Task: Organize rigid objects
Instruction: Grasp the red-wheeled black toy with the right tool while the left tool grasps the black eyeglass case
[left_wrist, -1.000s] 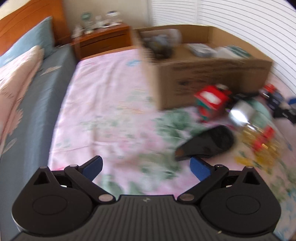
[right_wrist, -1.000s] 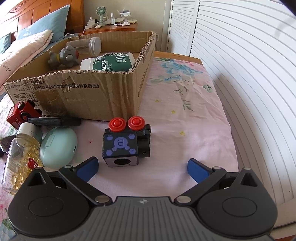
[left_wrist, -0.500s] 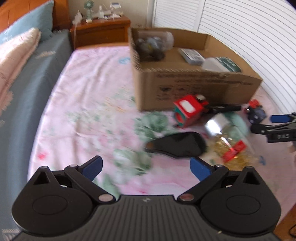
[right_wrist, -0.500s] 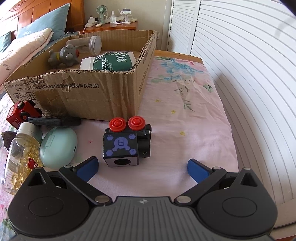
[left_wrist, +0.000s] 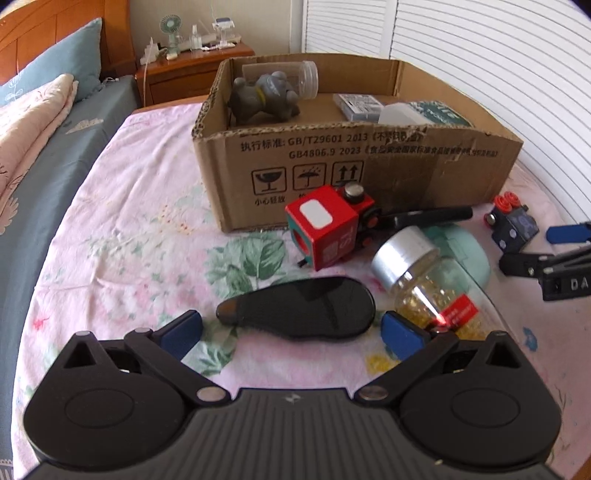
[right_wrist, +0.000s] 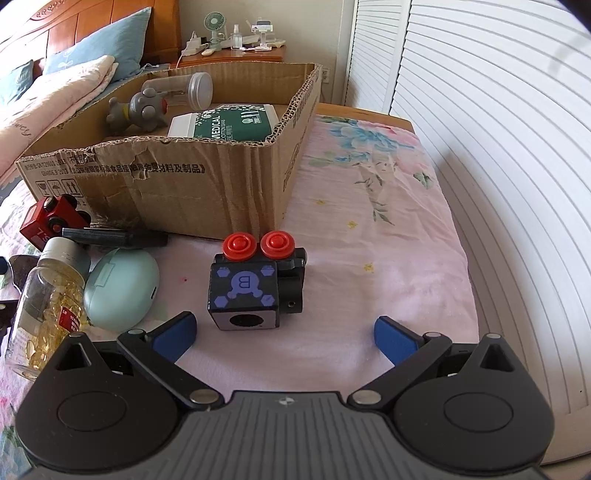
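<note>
A cardboard box (left_wrist: 369, 162) (right_wrist: 207, 181) stands on the bed and holds a grey toy (left_wrist: 264, 96), a clear jar and a green-labelled pack (right_wrist: 236, 123). In front of it lie a red toy block (left_wrist: 327, 229), a black oval case (left_wrist: 306, 308), a capsule bottle (left_wrist: 424, 284) (right_wrist: 48, 295), a mint case (right_wrist: 122, 288) and a black tool (right_wrist: 114, 236). My left gripper (left_wrist: 291, 332) is open, just short of the black oval case. My right gripper (right_wrist: 284, 332) is open, just short of a black cube toy with red knobs (right_wrist: 255, 284).
The pink floral sheet (left_wrist: 147, 221) covers the bed, with pillows (left_wrist: 33, 110) at the left. A wooden nightstand (left_wrist: 192, 70) with a small fan stands behind. White louvred doors (right_wrist: 498, 129) run along the right, close to the bed edge.
The left gripper has swung right and drawn closer to the black oval case and box. The right gripper has barely moved.
</note>
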